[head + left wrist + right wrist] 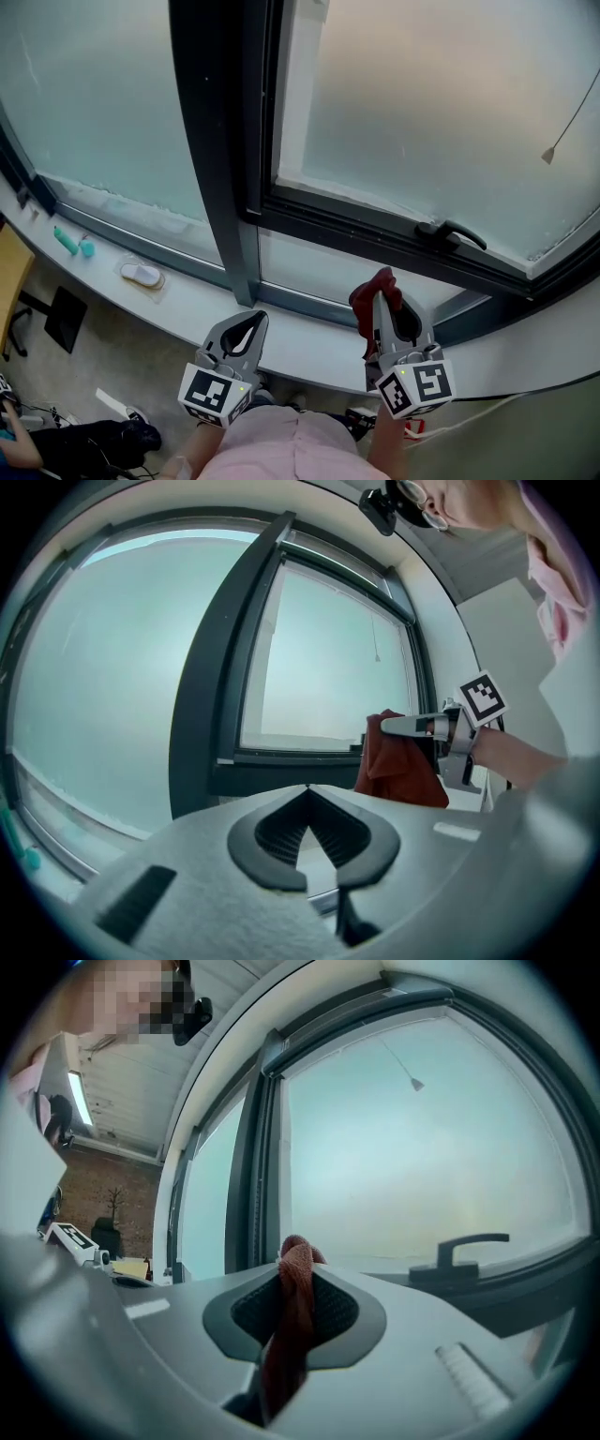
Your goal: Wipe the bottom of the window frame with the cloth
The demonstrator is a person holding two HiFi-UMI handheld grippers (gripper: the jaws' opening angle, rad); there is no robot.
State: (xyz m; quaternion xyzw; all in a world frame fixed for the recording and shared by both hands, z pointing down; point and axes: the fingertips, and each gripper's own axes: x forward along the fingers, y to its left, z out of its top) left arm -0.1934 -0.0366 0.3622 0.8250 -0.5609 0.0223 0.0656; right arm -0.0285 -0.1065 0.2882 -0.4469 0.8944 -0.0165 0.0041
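A dark red cloth point(374, 292) is pinched in my right gripper point(382, 302), which is shut on it and held just in front of the dark bottom window frame point(375, 234). The cloth point(294, 1307) runs down between the jaws in the right gripper view. From the left gripper view the cloth point(398, 761) hangs as a bunch under the right gripper point(386, 726). My left gripper point(251, 323) is shut with nothing in it, over the white sill point(309, 342), left of the right one. Its tips point(307, 789) meet in its own view.
A black window handle point(452, 233) lies on the lower frame at right. A dark vertical mullion point(217, 141) stands behind the left gripper. On the sill at left are a teal item point(70, 243) and a small white dish point(142, 275). A cord weight point(548, 155) hangs by the glass.
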